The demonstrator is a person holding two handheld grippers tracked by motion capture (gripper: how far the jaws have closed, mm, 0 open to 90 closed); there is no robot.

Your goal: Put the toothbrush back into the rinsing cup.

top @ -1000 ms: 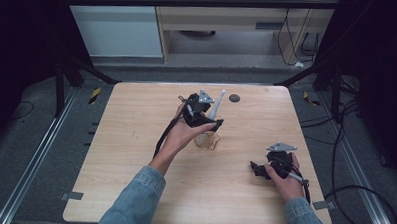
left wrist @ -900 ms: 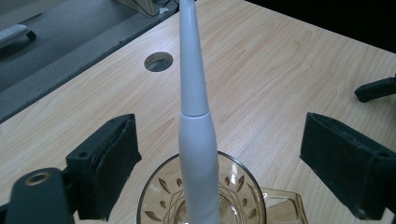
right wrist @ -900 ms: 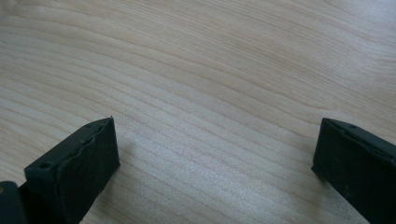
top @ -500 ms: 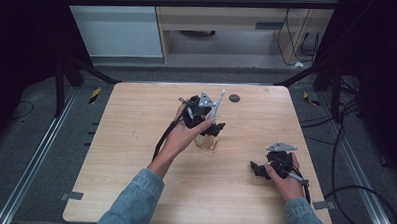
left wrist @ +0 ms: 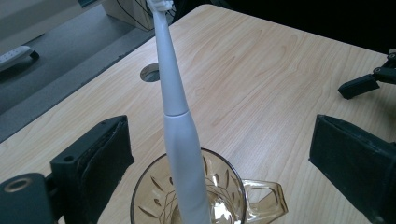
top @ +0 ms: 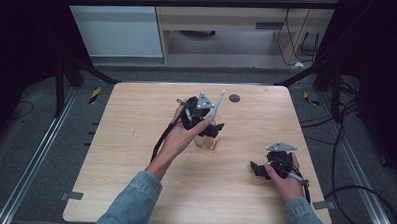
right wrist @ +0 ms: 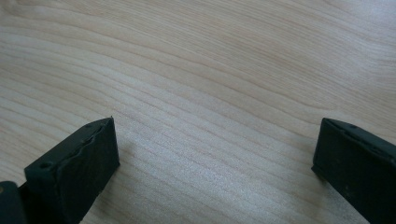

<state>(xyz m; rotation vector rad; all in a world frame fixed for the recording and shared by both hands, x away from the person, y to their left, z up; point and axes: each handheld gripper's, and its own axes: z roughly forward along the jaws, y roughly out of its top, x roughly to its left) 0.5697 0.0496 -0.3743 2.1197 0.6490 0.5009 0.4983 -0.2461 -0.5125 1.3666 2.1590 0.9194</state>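
A white toothbrush (left wrist: 180,126) stands handle-down in an amber glass cup (left wrist: 219,186) with a handle, leaning toward the far edge of the table. In the high view the toothbrush (top: 218,103) rises out of the cup (top: 205,140) near the table's middle. My left gripper (left wrist: 224,135) straddles it; the jaws have just been opening and stand wide, well clear of the brush on both sides. From above, the left gripper (top: 206,126) sits over the cup. My right gripper (right wrist: 215,144) is open with nothing but bare wood between its jaws, and it rests low at the table's near right (top: 257,169).
The wooden table (top: 135,140) has a round cable hole (top: 234,98) near its far edge, also seen as the hole (left wrist: 150,73) beyond the brush. The right gripper (left wrist: 369,81) shows farther off. Dark frame legs and cables surround the table on the floor.
The left hand has shifted only slightly at the cup, and the toothbrush still leans in it. The right hand has not moved.
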